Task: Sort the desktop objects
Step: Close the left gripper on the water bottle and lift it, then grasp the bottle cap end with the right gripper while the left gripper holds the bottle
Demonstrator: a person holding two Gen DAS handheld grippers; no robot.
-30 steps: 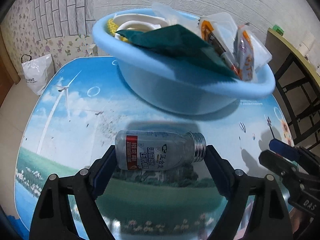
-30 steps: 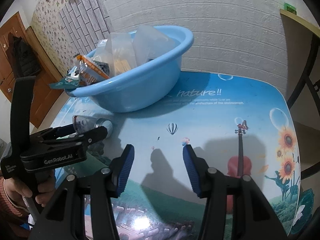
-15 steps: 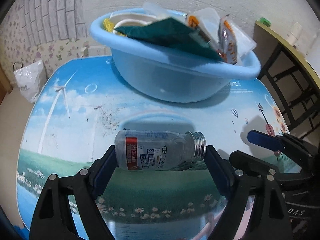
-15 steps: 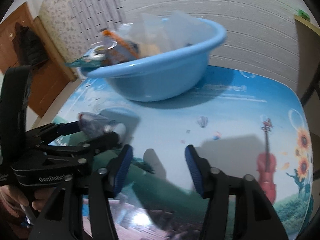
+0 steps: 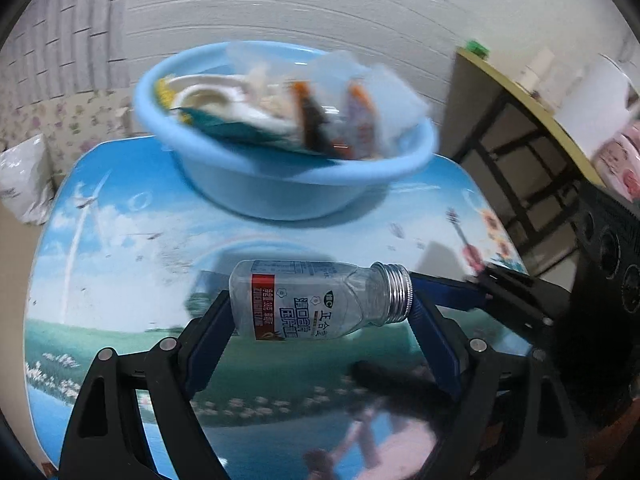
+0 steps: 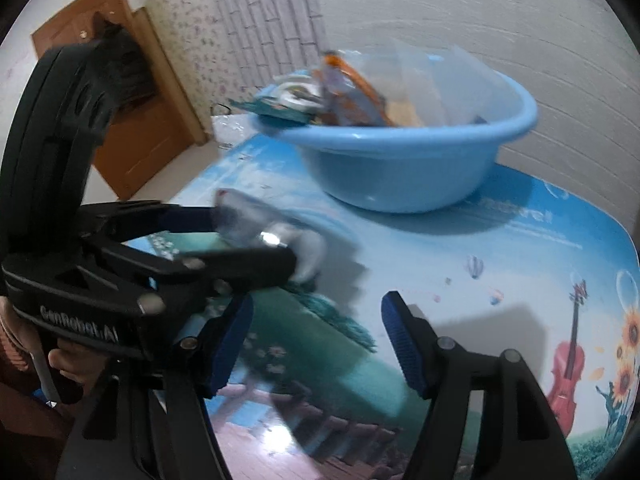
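My left gripper (image 5: 320,316) is shut on a clear plastic bottle (image 5: 316,300) with a red-and-white label and a silver screw cap, held sideways above the table, cap to the right. The bottle shows blurred in the right wrist view (image 6: 260,228), left of my right gripper (image 6: 316,340), which is open and empty over the table. A light blue basin (image 5: 280,168) stands at the back of the table, piled with snack packets, a green cloth and white items; it also shows in the right wrist view (image 6: 404,160).
The table (image 5: 112,248) has a glossy printed landscape cover. A dark-framed shelf with a yellow top (image 5: 520,120) stands to the right. A white plastic bag (image 5: 24,176) lies on the floor at left. A wooden door (image 6: 132,120) is at far left.
My left gripper has lifted the bottle higher and pulled back from the basin. The right gripper has moved closer to the left one and stays open.
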